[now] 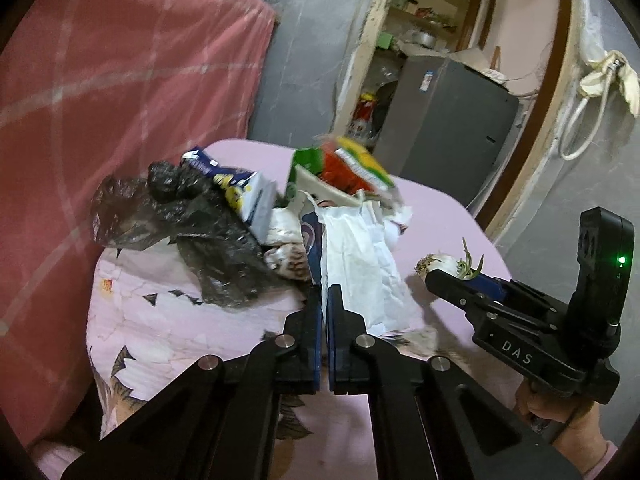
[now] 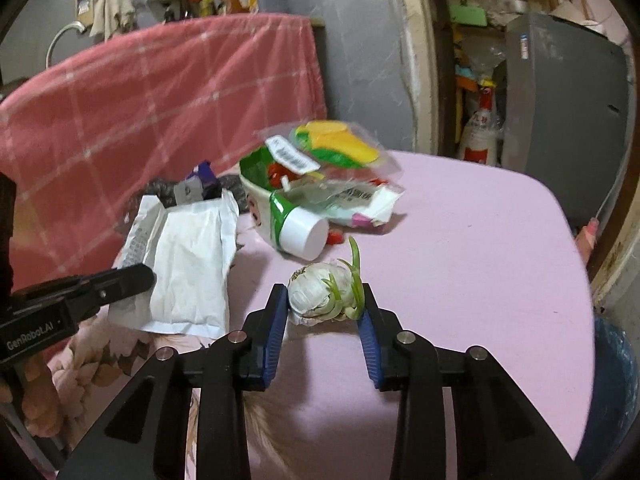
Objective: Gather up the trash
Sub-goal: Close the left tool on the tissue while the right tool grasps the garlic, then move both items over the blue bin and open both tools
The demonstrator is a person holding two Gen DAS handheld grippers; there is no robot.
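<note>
A sprouting garlic bulb lies on the pink table. My right gripper is shut on it, a blue pad against each side. The left wrist view shows the same bulb at the tip of the right gripper. A white paper packet lies to its left, its near edge raised. My left gripper is shut, pads together, on the packet's lower edge. The right wrist view has the left gripper at the packet's left side.
Behind the packet lies a heap of trash: a black plastic bag, a blue and white carton, a green and yellow wrapper and a white-capped bottle. A red blanket hangs on the left. A blue bin stands at the table's right.
</note>
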